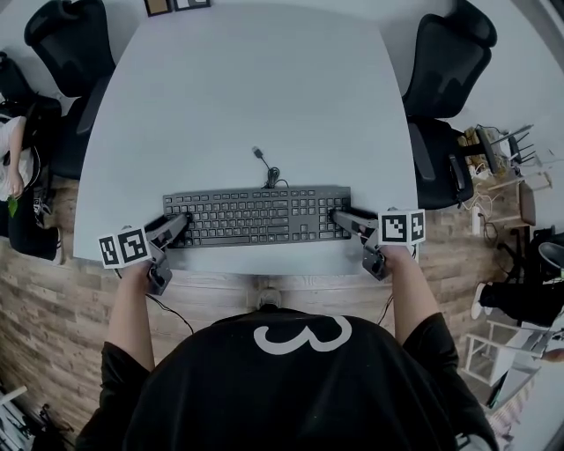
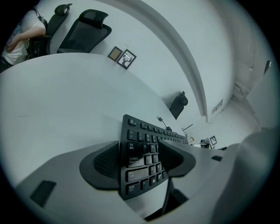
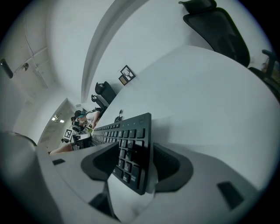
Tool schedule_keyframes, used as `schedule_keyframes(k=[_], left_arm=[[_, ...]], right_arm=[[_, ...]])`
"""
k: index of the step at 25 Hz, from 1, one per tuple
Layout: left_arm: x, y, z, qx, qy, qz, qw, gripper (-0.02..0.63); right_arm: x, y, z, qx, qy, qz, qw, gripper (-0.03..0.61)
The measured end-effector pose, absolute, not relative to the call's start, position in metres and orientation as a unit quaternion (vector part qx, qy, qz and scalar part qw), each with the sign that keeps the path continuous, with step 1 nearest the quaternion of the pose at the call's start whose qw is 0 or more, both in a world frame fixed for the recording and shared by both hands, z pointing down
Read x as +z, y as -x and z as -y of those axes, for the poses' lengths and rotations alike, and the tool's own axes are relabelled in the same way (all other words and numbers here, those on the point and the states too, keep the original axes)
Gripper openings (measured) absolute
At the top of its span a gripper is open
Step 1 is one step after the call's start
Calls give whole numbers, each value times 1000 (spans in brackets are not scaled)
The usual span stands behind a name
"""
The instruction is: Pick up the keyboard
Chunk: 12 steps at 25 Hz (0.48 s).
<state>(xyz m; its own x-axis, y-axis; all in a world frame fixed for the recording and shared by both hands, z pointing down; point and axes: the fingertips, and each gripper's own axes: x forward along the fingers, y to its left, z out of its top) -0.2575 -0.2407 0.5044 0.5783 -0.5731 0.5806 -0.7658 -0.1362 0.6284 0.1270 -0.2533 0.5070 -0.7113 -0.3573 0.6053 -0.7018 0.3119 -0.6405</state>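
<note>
A black keyboard (image 1: 256,216) lies across the near part of the white table (image 1: 247,88), its cable (image 1: 267,169) curling away from its far edge. My left gripper (image 1: 179,225) grips the keyboard's left end and my right gripper (image 1: 338,216) grips its right end. In the left gripper view the keyboard (image 2: 140,162) stands edge-on between the two dark pads of that gripper (image 2: 138,160), which press on both of its faces. In the right gripper view the keyboard (image 3: 130,148) sits the same way inside the gripper (image 3: 136,160). I cannot tell whether the keyboard is off the table.
Black office chairs stand at the far left (image 1: 70,40), the far right (image 1: 451,62) and the right side (image 1: 438,163). Small picture frames (image 1: 159,7) stand at the table's far edge. The table's near edge (image 1: 264,269) runs just in front of the keyboard, with wooden floor below.
</note>
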Motion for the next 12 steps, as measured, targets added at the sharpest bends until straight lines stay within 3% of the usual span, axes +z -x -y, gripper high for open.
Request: schedule_keyframes(k=[8,12], left_arm=[[508,258,241,124,-740,461,474,256],[508,259,241,128,-735,467,474,233]], right_arm=[[508,-123,256,475,-348,787,185,240],[509,-125,257,470,-369,779,191,202]])
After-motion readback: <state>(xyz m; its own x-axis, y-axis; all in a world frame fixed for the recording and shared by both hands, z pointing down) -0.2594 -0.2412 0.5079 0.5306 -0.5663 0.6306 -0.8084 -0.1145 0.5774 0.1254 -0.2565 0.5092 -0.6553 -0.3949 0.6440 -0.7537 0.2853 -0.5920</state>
